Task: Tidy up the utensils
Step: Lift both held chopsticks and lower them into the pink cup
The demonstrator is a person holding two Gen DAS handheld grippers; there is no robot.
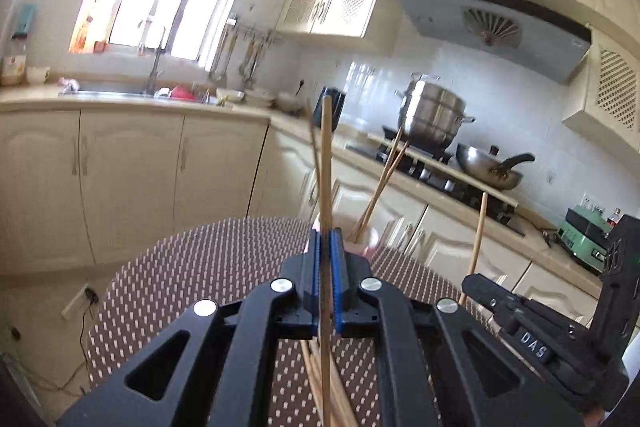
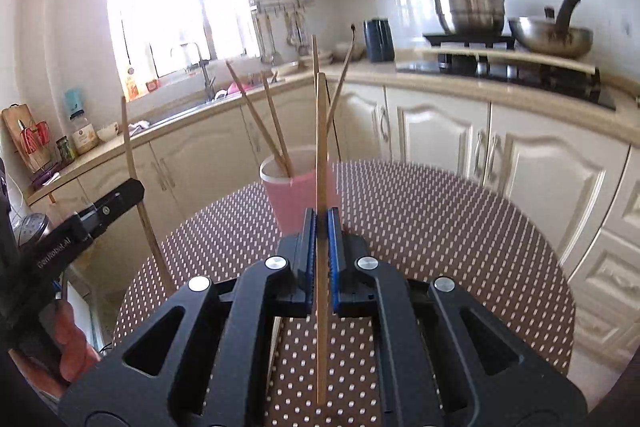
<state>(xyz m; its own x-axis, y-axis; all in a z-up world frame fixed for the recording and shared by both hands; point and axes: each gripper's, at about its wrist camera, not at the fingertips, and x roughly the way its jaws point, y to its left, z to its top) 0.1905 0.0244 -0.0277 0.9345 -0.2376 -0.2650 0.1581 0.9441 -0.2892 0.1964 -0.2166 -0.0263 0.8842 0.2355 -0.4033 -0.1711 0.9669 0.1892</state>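
Note:
My left gripper (image 1: 326, 233) is shut on a wooden chopstick (image 1: 327, 167) that stands upright between its blue pads. Loose chopsticks (image 1: 316, 383) lie on the table under it. My right gripper (image 2: 321, 211) is shut on another upright chopstick (image 2: 321, 147). A pink cup (image 2: 300, 187) stands on the dotted brown table (image 2: 440, 227) just beyond the right gripper, with several chopsticks (image 2: 264, 123) leaning in it. The cup (image 1: 370, 239) is mostly hidden behind the left gripper. The left gripper with its chopstick (image 2: 136, 179) shows at the left of the right wrist view.
Cream kitchen cabinets (image 2: 440, 131) and a counter run behind the table. A steel pot (image 1: 432, 115) and a wok (image 1: 492, 167) sit on the stove. A sink (image 1: 120, 93) lies under the window. A green appliance (image 1: 588, 235) stands at the right.

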